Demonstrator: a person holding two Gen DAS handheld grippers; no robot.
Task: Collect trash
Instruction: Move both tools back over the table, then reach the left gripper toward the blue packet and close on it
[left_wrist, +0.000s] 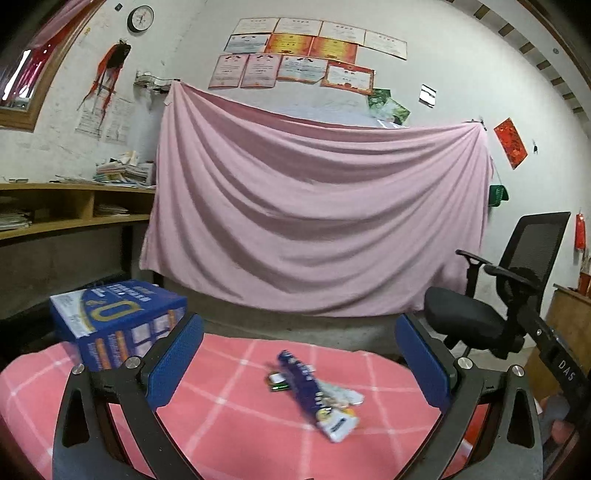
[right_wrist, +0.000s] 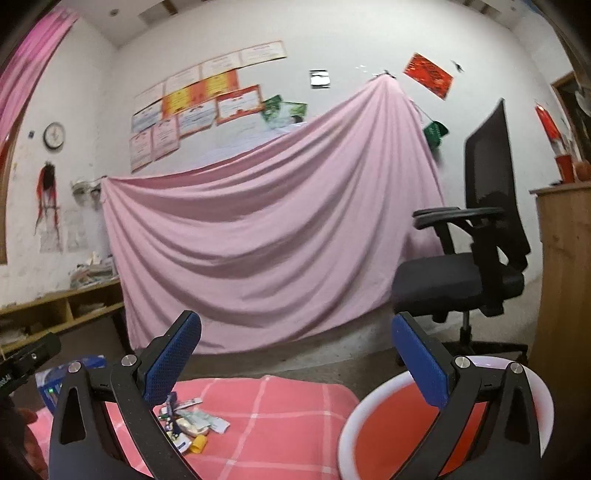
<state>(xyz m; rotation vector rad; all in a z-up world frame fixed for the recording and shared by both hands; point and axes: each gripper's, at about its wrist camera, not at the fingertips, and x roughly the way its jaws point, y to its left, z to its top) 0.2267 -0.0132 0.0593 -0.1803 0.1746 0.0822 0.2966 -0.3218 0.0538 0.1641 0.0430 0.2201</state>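
A small pile of trash lies on the pink checked tablecloth (left_wrist: 236, 417): a blue and white wrapper (left_wrist: 317, 397), a green scrap (left_wrist: 277, 382) and pale wrappers. My left gripper (left_wrist: 299, 354) is open and empty, held above and just short of the pile. In the right wrist view the same pile (right_wrist: 192, 424) lies at lower left, with a yellow cap (right_wrist: 197, 443). My right gripper (right_wrist: 297, 358) is open and empty. Its right finger is over a white-rimmed red basin (right_wrist: 388, 432) at the table's right.
A blue box (left_wrist: 118, 325) stands on the table's left side. A black office chair (left_wrist: 509, 295) stands to the right beyond the table. A pink sheet (left_wrist: 314, 221) hangs on the far wall. Wooden shelves (left_wrist: 55, 210) run along the left wall.
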